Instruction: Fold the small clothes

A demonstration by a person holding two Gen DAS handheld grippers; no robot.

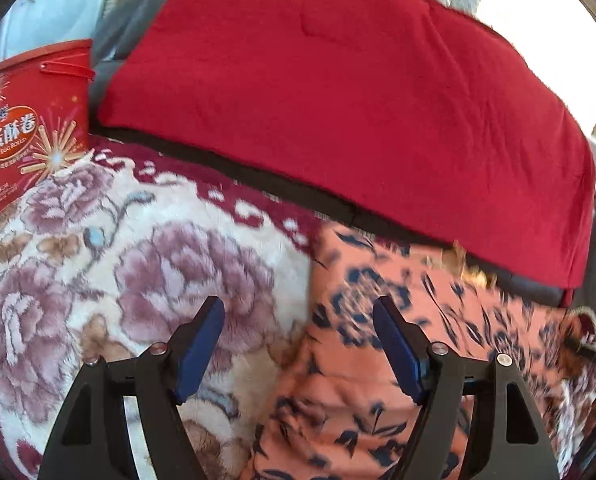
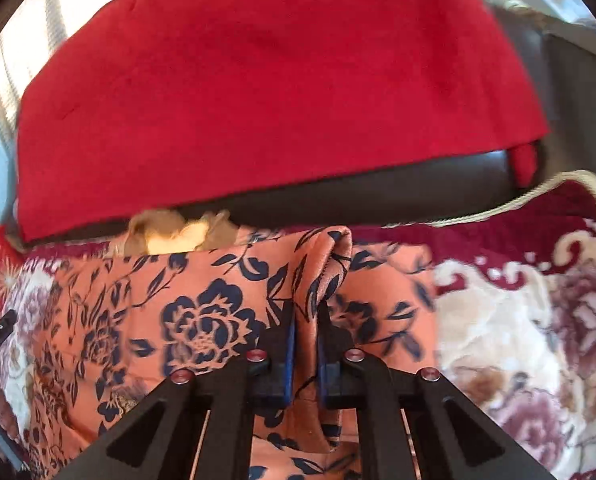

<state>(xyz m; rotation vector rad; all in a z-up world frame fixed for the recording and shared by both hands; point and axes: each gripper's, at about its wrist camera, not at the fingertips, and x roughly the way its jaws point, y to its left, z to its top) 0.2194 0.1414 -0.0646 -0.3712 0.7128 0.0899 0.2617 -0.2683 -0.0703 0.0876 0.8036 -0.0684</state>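
Floral blanket [image 2: 517,320] | orange garment [image 2: 186,300], navy flowers | right gripper [image 2: 305,320] pinching fold

I'm looking at a home living space, working over a plush floral blanket [image 1: 98,240], red cushion [image 1: 337,100] and egg-roll gift box [image 1: 18,132].

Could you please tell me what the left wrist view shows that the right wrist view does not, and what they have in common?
Only the left wrist view shows the left gripper with jaws open and empty, and the front of the red egg-roll box. Only the right wrist view shows the right gripper with jaws shut on a raised fold of the orange floral garment. Both show that garment, the flowered blanket beneath it and the red cushion behind.
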